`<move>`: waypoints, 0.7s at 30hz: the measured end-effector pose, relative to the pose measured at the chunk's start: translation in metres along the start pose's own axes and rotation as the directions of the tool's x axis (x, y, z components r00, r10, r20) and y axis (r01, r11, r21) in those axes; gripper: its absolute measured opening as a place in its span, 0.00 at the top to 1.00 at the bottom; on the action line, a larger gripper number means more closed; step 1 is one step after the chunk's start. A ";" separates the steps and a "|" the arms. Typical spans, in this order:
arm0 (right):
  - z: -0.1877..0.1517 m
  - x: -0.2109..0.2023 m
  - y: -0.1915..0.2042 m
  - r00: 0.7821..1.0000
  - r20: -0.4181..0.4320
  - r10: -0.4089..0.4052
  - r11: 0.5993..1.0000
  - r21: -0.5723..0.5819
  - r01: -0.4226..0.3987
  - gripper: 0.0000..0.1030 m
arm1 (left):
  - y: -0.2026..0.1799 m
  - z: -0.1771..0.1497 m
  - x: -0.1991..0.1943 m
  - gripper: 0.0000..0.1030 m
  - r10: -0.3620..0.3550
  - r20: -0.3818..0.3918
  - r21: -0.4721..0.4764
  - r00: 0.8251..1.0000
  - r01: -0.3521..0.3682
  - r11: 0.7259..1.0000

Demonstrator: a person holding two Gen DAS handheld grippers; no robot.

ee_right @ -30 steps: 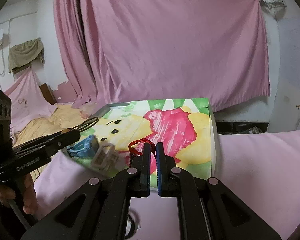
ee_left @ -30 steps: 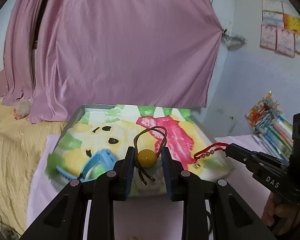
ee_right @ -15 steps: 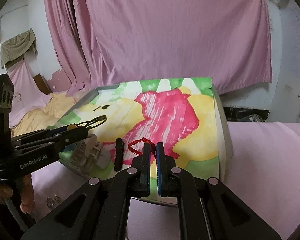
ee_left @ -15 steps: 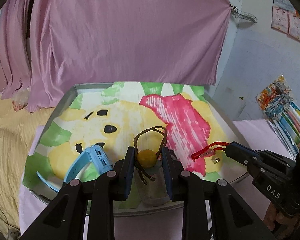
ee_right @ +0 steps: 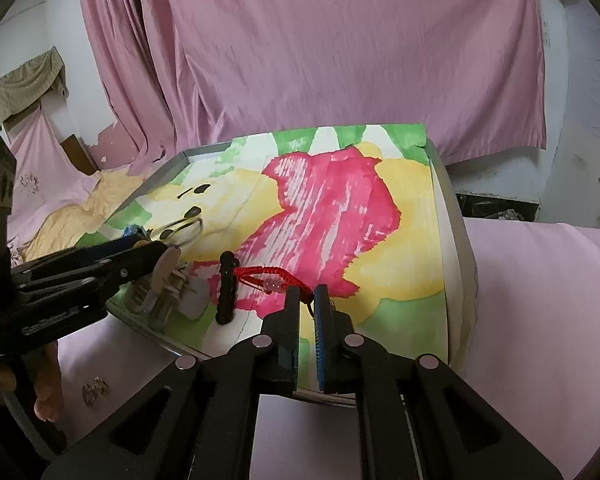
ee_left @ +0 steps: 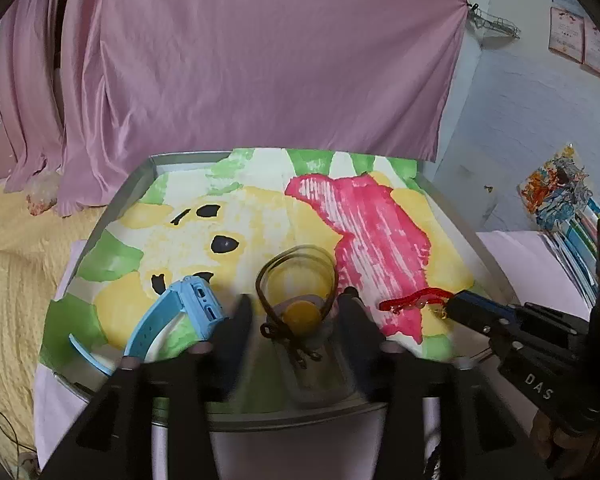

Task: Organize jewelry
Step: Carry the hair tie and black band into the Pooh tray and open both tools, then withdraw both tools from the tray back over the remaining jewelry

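Observation:
A metal tray (ee_left: 454,220) lined with a painted yellow-and-pink picture sits on pink cloth. My left gripper (ee_left: 296,300) is open, fingers blurred and spread either side of a brown cord bracelet with a yellow bead (ee_left: 300,314). The bracelet rests on a silver watch (ee_left: 316,372) at the tray's near edge. A blue smartwatch (ee_left: 180,312) lies to its left. My right gripper (ee_right: 306,296) is shut on a red cord bracelet (ee_right: 260,272), which trails left across the tray (ee_right: 456,240). In the right wrist view the left gripper (ee_right: 152,252) hovers over the silver watch (ee_right: 168,292).
A black beaded piece (ee_right: 226,288) lies by the red cord. A small metal trinket (ee_right: 94,390) sits on the pink cloth (ee_right: 540,300) near a person's hand (ee_right: 44,396). A pink curtain hangs behind; a yellow blanket (ee_left: 8,280) lies left, and colourful books (ee_left: 572,220) stand right.
Both grippers moved forward and down over the tray. The left fingers spread apart and let go of the yellow-bead bracelet. The red bracelet now touches the tray.

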State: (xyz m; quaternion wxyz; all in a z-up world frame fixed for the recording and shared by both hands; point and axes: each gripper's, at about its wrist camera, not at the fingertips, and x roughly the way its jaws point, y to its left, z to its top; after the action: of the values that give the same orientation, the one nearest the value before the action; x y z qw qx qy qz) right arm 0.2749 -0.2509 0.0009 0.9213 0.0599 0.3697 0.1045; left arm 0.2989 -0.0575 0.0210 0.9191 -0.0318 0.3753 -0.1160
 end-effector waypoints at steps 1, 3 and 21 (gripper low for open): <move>-0.001 0.000 0.000 1.000 -0.001 -0.002 1.000 0.002 0.002 0.90 | 0.001 0.000 -0.003 0.49 -0.009 0.013 -0.006 1.000 0.009 1.000; -0.001 -0.002 -0.001 1.000 0.004 0.001 1.000 0.004 -0.001 0.84 | 0.001 0.000 -0.006 0.48 -0.007 0.020 -0.006 1.000 0.007 1.000; -0.021 -0.069 -0.006 0.974 0.225 -0.019 0.999 0.051 0.007 0.27 | 0.014 -0.026 -0.070 0.02 0.077 0.246 -0.062 0.966 -0.064 0.996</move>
State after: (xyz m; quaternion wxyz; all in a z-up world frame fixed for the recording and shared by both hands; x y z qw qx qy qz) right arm 0.2125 -0.2725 0.0314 0.9561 0.0921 0.2660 0.0817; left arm 0.2350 -0.0267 0.0477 0.9612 -0.0571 0.2613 -0.0682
